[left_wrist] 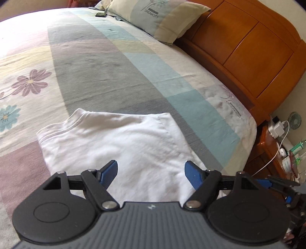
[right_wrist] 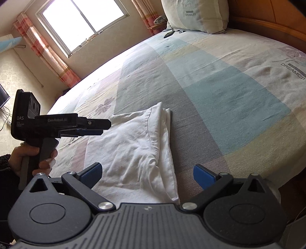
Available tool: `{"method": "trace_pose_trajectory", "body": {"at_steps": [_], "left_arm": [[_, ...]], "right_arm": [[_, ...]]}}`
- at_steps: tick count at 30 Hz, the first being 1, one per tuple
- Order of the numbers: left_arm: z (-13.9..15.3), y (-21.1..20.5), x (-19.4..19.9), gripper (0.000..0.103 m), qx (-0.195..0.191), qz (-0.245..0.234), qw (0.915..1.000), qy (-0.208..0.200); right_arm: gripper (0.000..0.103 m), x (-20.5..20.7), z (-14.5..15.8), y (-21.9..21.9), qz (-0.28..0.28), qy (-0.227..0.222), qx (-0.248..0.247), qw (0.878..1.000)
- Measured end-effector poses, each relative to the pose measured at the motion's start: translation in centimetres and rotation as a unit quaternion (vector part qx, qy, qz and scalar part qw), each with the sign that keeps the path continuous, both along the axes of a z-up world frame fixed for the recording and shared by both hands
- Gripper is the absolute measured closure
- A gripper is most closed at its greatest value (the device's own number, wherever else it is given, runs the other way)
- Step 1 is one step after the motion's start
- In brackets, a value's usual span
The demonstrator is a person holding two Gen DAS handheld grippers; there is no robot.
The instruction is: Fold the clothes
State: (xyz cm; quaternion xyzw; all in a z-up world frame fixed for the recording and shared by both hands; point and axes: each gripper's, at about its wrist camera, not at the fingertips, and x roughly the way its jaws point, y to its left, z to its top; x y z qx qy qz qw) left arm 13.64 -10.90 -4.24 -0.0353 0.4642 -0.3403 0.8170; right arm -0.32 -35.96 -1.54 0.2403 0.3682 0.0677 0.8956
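Observation:
A white garment (left_wrist: 122,145) lies folded into a compact shape on the bed near its front edge, its collar end toward the left in the left wrist view. My left gripper (left_wrist: 151,174) hovers over its near part, open, nothing between the blue pads. In the right wrist view the same white garment (right_wrist: 137,153) lies ahead with its layered edge on the right. My right gripper (right_wrist: 147,176) is open above its near corner, holding nothing. The left gripper (right_wrist: 91,127) shows from the side there, held by a hand (right_wrist: 24,155) above the garment's left part.
The bed sheet (left_wrist: 99,72) has pastel blocks and flowers. A pillow (left_wrist: 153,17) and a small dark object (left_wrist: 100,14) lie at the head, by the wooden headboard (left_wrist: 248,49). A nightstand (left_wrist: 277,149) with cables and clutter stands right of the bed. A window (right_wrist: 82,24) is beyond.

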Motion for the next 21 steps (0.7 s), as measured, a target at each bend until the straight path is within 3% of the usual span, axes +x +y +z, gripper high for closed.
{"method": "trace_pose_trajectory", "body": {"at_steps": [4, 8, 11, 14, 21], "left_arm": [[-0.7, 2.1, -1.8, 0.025, -0.007, 0.044, 0.999, 0.006], [-0.5, 3.3, -2.7, 0.024, 0.024, 0.083, 0.9962, -0.007], [0.0, 4.2, -3.1, 0.023, 0.018, 0.096, 0.9952, -0.011], [0.6, 5.1, -3.5, 0.02, 0.009, 0.104, 0.9944, -0.017], [0.0, 4.0, -2.6, 0.018, 0.006, 0.092, 0.9956, -0.018]], "right_arm": [[0.0, 1.0, -0.2, 1.9, 0.048, -0.012, 0.003, 0.999], [0.0, 2.9, -0.5, 4.5, 0.103, -0.024, 0.006, 0.994], [0.0, 5.0, -1.4, 6.6, 0.136, -0.04, -0.007, 0.99], [0.0, 6.5, -3.9, 6.9, 0.127, -0.005, -0.045, 0.991], [0.002, 3.4, -5.9, 4.6, 0.098, 0.002, -0.03, 0.995]]}}
